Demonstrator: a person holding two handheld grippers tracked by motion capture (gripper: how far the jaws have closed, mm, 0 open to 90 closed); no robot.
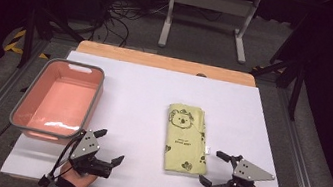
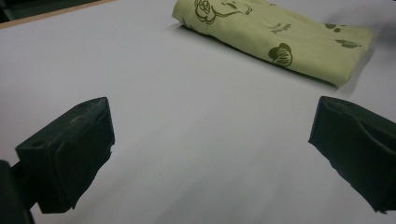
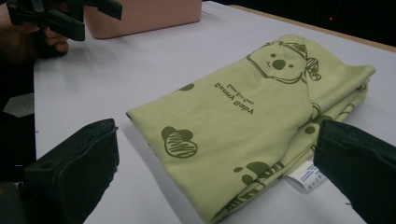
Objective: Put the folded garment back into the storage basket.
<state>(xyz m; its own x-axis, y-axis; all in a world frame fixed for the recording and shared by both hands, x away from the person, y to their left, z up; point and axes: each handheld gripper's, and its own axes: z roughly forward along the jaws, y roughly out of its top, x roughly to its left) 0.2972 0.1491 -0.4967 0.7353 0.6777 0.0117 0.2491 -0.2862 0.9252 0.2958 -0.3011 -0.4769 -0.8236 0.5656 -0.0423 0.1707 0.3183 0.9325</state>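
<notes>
A folded light-green cloth (image 1: 185,138) with a koala print lies flat near the middle of the white table; it also shows as the cloth (image 2: 275,39) and the cloth (image 3: 247,116). A pink bin (image 1: 59,99) with a grey rim stands at the left, holding nothing. My left gripper (image 1: 110,146) is open near the front edge, just right of the bin's near corner, well left of the cloth. My right gripper (image 1: 216,168) is open at the cloth's near right corner, jaws either side of that corner, nothing held. The left gripper (image 3: 60,16) shows far off beside the bin.
The white table top (image 1: 142,105) has a wooden strip along its far edge. A white care tag (image 3: 306,177) sticks out of the cloth near my right jaw. Beyond the table stand a white frame leg (image 1: 169,18), cables and dark stands on the floor.
</notes>
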